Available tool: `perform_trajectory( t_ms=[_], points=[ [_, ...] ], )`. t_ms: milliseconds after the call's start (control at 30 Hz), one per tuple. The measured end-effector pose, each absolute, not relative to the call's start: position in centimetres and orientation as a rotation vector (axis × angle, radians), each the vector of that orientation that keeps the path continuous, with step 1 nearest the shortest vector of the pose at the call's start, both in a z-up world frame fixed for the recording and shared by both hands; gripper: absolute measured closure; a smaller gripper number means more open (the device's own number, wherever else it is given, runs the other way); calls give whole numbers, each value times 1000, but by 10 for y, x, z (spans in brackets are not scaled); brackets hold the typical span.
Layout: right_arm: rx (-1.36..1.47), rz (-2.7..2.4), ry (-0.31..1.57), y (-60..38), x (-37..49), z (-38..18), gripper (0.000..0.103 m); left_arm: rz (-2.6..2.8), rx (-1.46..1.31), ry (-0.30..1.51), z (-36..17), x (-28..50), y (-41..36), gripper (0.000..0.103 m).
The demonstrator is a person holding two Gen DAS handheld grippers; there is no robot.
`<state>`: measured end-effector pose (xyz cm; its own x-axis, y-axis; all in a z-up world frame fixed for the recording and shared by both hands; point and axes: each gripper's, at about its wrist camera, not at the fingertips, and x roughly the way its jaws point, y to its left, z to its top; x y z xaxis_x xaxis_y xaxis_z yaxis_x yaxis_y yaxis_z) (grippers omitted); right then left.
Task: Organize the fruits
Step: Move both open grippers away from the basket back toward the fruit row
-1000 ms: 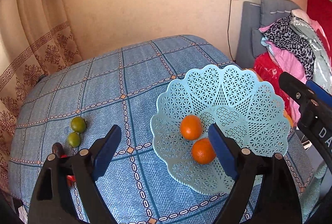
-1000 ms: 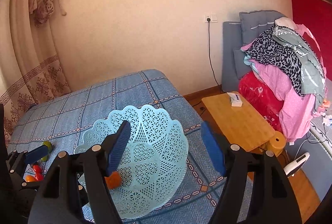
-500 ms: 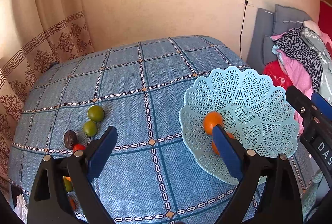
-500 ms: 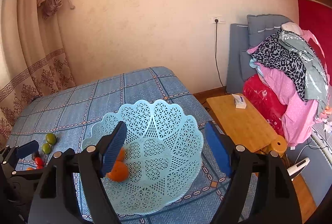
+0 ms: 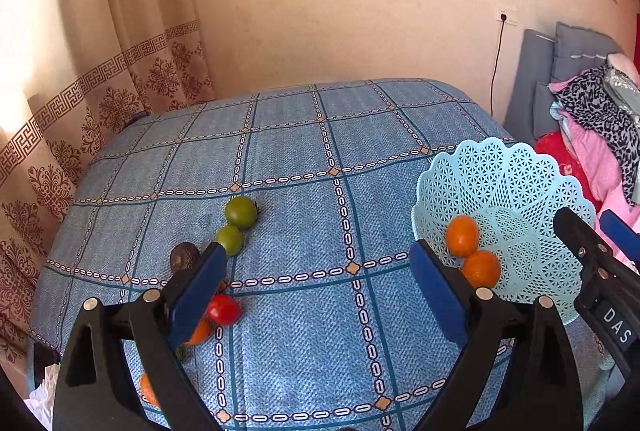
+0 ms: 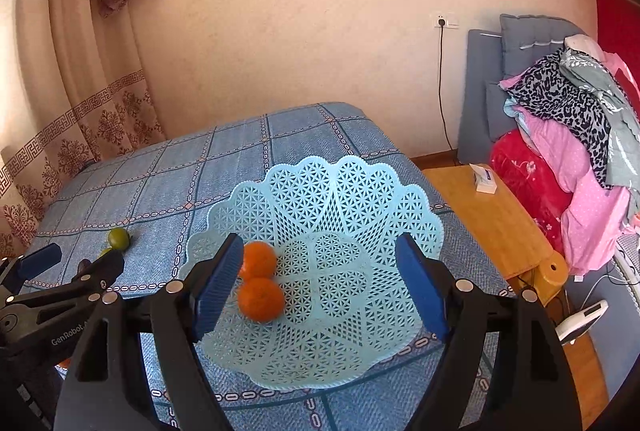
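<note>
1. Left wrist view: the left tongs are standing released with nothing between the pads, hanging over the blue checked bed cover. The loose fruit is lying at and beyond the left pad: a red fruit just right of that pad, an orange fruit half hidden under it, a dark brown fruit and two green fruits farther out, in a row running near-to-far. Another orange piece is peeking from under the near-left arm of the tool. None of these has a long axis; they are all roundish. The pale blue basket is sitting to the right with two oranges touching inside it.

2. Right wrist view: the right tongs are also released and empty, hovering above the basket, the two oranges lying by the left pad. The other tool is showing at the far left, near one green fruit.

3. Judgement: the loose fruit is lying left of both tools, and the left hand is clearly nearer, so the next pick probably falls to it, shifting slightly left.
</note>
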<state>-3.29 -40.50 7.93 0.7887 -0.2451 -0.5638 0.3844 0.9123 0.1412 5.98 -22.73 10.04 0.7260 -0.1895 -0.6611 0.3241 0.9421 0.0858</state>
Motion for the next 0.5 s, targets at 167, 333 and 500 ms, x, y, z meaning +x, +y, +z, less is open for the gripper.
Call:
perform_trajectory(
  t_ms=[167,333,500],
  points=[
    [242,-309,574,-389,-28,80,23,-254,204,682,104,58,-215,11],
    [219,-278,584,-370,-21,80,23,-236,185,686,104,61,-198,11],
    [204,-246,597,-352,-13,80,23,-214,167,703,101,64,-178,11]
  ],
)
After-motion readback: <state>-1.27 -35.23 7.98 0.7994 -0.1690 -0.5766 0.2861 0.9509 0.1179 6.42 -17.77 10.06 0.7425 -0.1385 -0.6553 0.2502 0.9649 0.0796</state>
